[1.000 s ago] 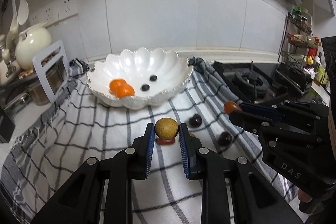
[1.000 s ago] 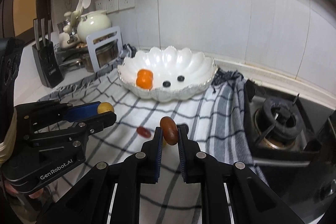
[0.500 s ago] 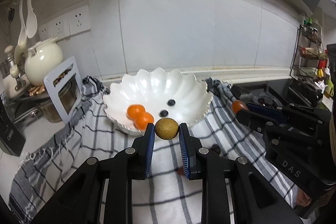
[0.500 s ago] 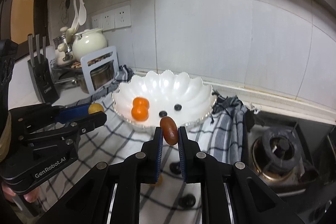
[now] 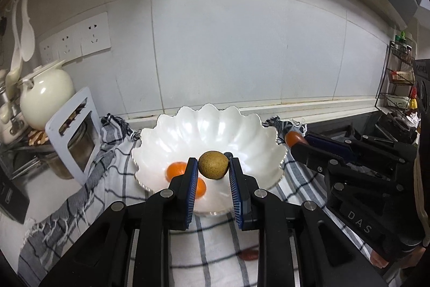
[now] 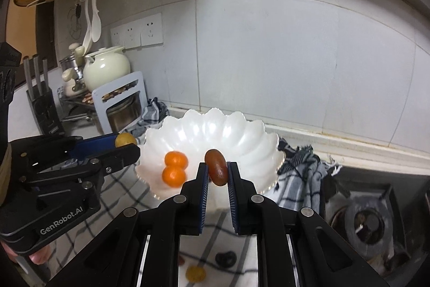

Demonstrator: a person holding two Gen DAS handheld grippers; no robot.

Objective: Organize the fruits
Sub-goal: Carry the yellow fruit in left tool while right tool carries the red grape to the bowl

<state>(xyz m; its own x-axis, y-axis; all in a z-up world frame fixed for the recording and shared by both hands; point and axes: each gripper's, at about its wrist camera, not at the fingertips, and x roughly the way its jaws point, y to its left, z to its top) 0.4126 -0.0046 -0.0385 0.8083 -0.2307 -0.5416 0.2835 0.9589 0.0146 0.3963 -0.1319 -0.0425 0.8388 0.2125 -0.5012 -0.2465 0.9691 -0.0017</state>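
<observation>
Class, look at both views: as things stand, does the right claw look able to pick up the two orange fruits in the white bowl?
Probably not yet. The right claw is shut on a reddish-brown fruit, so it has no free grip. The orange fruits lie uncovered in the white bowl.

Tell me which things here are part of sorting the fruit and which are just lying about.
Job:
- bowl
- oranges
- brown fruit in left tool
- red fruit in right tool
- loose fruit on cloth

Lying about:
- teapot
- knife block
- stove
- spice rack
</observation>
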